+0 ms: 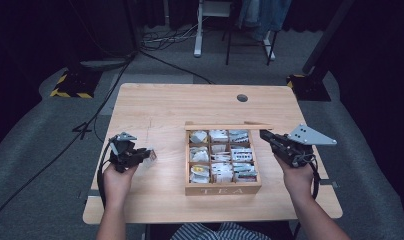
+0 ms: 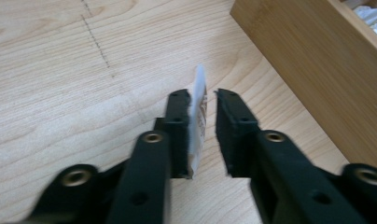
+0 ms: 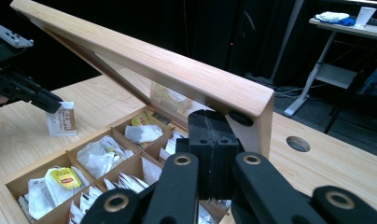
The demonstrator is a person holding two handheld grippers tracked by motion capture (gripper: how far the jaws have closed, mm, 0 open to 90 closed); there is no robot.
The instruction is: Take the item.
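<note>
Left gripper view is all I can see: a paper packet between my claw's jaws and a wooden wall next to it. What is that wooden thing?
Observer: It's a wooden tea box with TEA on its front. Its compartments are full of tea bags.
Operator: Is the box open?
Observer: Yes. Its lid is tilted up, and the shut right claw sits just under the lid's end, seemingly propping it.
Operator: Where's my packet from above?
Observer: The tea bag packet is at the tip of the left claw, to the left of the box over the table.
</note>
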